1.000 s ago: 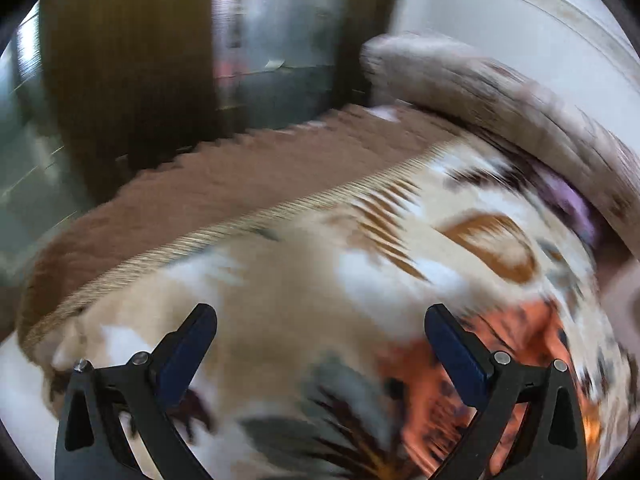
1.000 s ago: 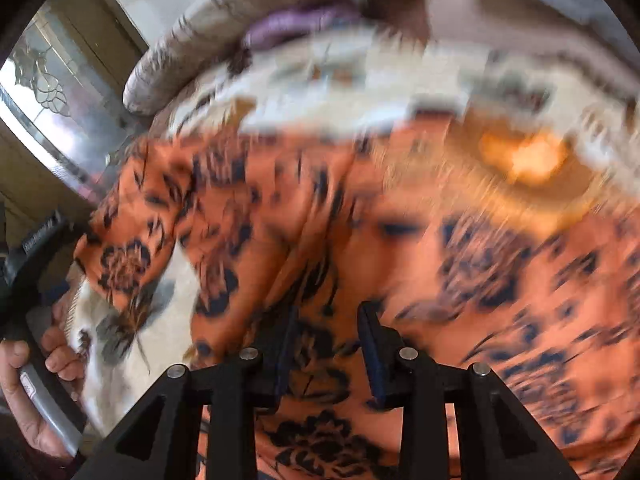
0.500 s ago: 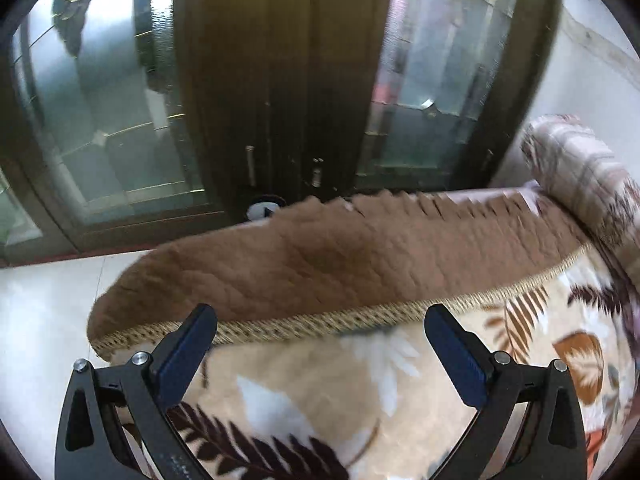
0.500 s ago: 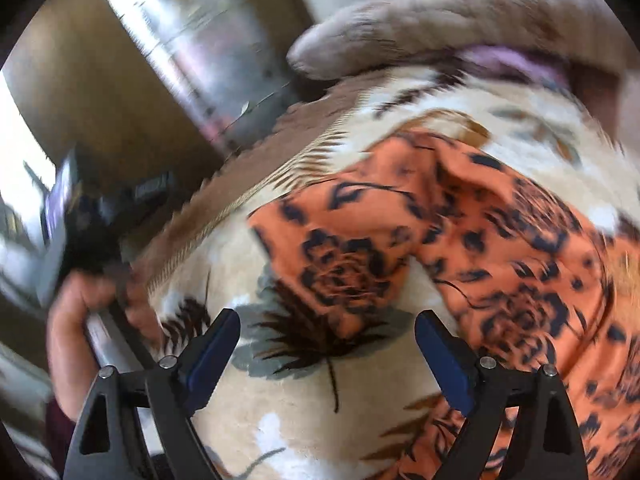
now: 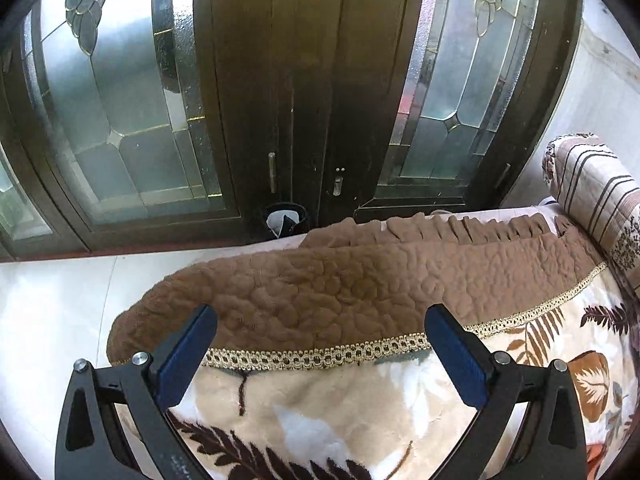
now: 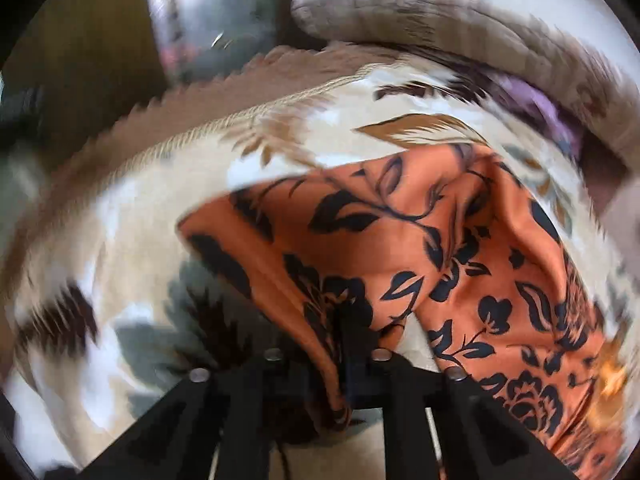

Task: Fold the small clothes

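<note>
While the right gripper [image 6: 340, 344] is clamping a fold of the orange garment with black flowers [image 6: 460, 240], its jaws having just been closing on the cloth, the rest of that garment is lying rumpled across the cream blanket with leaf print [image 6: 132, 216] and spreading away toward the right side of the right wrist view. The pinched edge is running down between the black fingers, so the pads themselves are hidden by the fabric. Much of this view is smeared by motion. Beyond the garment a rolled, striped bolster [image 6: 460, 20] is lying along the far side of the blanket, with something purple [image 6: 540, 100] tucked against it, too blurred to identify. The left gripper [image 5: 320, 360] is hanging with its blue-padded fingers [image 5: 188, 356] spread wide and nothing between them, above the blanket's brown quilted border [image 5: 340, 292] and its gold lace trim [image 5: 320, 354]. Past that border a dark wooden double door with leaded glass panes [image 5: 304, 100] is standing shut, and at its foot a small dark container [image 5: 284, 220] is sitting on the pale floor [image 5: 52, 300], holding something white that cannot be made out.
</note>
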